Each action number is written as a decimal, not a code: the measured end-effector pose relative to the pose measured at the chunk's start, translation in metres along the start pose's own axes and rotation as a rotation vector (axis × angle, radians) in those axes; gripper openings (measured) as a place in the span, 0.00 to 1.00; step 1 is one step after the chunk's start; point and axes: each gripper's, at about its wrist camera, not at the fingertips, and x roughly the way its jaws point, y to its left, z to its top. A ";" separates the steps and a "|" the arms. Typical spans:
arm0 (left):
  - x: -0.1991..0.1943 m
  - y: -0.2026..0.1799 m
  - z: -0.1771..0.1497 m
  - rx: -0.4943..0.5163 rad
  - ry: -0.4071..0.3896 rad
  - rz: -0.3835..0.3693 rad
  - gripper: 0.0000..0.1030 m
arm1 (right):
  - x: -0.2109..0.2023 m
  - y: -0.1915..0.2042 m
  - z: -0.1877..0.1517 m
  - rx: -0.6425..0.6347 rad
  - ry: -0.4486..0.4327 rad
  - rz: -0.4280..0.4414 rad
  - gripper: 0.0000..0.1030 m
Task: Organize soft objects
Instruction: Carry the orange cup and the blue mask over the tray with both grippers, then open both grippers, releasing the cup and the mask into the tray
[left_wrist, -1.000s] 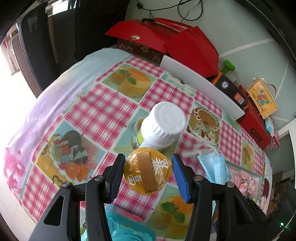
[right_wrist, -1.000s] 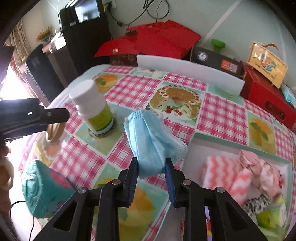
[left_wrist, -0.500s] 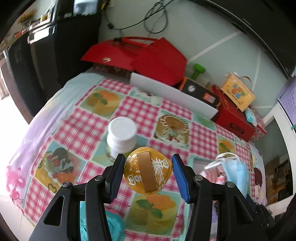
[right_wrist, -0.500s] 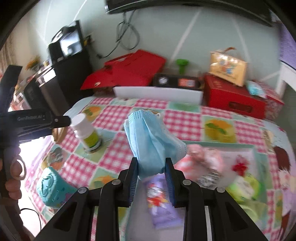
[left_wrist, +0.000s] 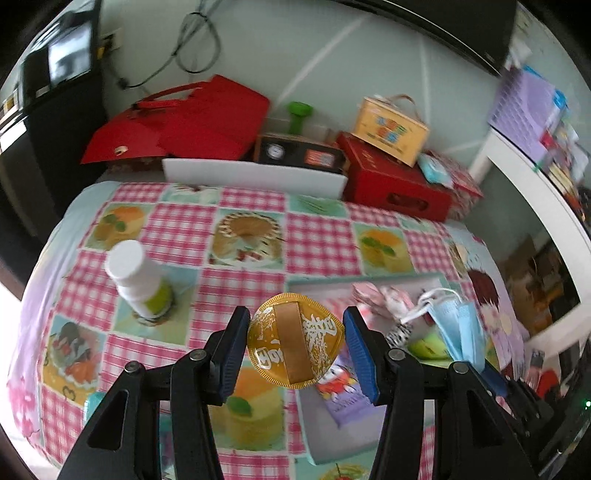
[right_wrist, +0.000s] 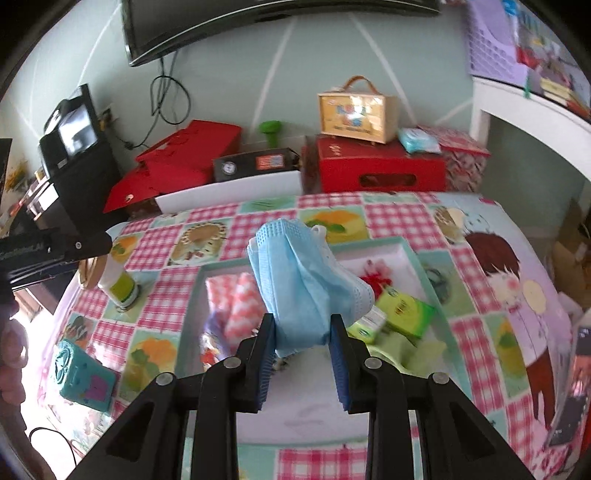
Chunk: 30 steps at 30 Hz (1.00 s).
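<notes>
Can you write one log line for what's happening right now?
left tool: holds gold coin | right tool: holds blue mask above box

Pleated cloth mask (right_wrist: 303, 284), shiny gold foil lid (left_wrist: 295, 350)

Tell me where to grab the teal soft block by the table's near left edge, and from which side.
Both hand-held grippers are full now, so free one first. The teal block lies tilted on the tablecloth, apart from the tray and the white bottle. I'd come from above and close across its two opposite flat sides; its boxy shape suits a squeeze, and nothing crowds it.
</notes>
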 end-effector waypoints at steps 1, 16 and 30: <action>0.001 -0.004 -0.002 0.009 0.005 -0.003 0.52 | 0.000 -0.002 -0.002 0.002 0.005 -0.004 0.29; 0.058 -0.031 -0.061 0.053 0.238 -0.063 0.52 | 0.043 -0.001 -0.047 -0.026 0.213 -0.014 0.31; 0.052 -0.010 -0.079 -0.024 0.267 -0.102 0.61 | 0.035 -0.008 -0.056 -0.002 0.220 -0.049 0.65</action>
